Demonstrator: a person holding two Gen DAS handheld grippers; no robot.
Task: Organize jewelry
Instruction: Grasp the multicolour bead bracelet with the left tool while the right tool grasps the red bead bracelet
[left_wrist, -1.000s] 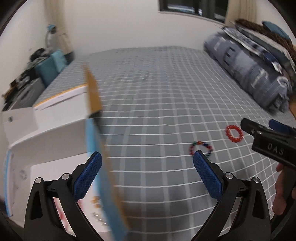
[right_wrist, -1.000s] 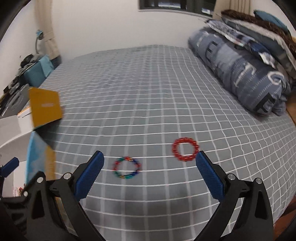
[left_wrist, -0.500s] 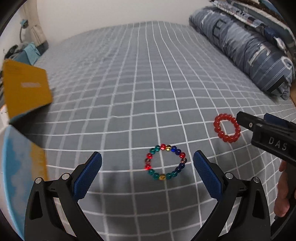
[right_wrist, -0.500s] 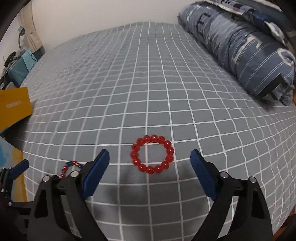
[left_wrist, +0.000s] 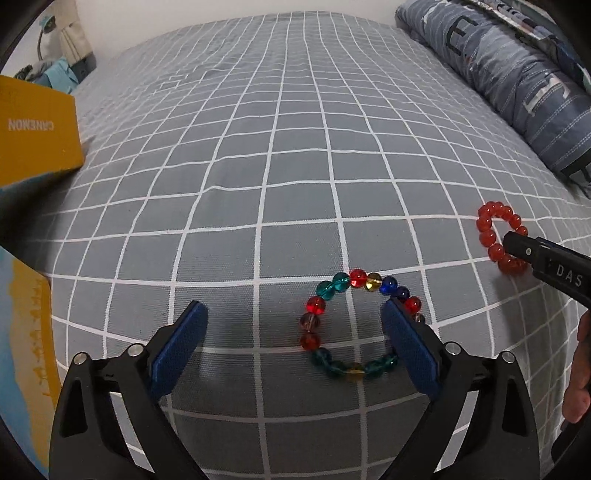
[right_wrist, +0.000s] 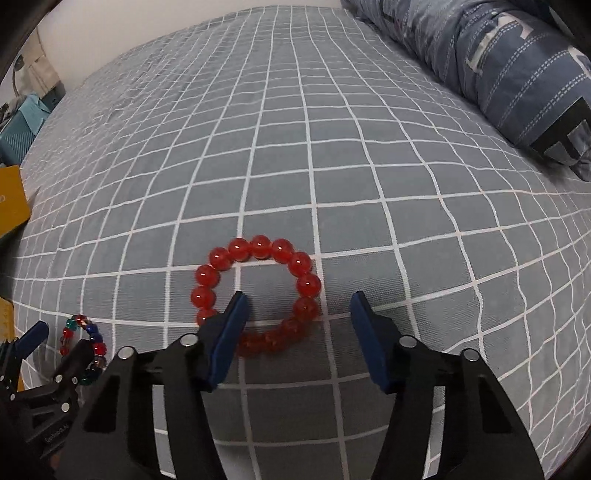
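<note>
My left gripper stands with its jaws wide and has just been closing a little; its right pad lies inside the ring of the multicoloured bracelet, whose left arc sits between the pads, untouched as far as I can tell. My right gripper has jaws parted about halfway and has just been closing; its left pad lies inside the ring of the red bracelet, and the ring's right arc, at 11 o'clock from the gripper's centre, lies between the pads with a gap to the right pad. Both bracelets lie flat on the grey checked bedspread, the red one at 2 o'clock from the multicoloured one in the left view, well apart. A hand shows at 3 o'clock at the edge of that view. A yellow box flap stands at 10 o'clock. A blue striped bolster lies far off at 1 o'clock.
</note>
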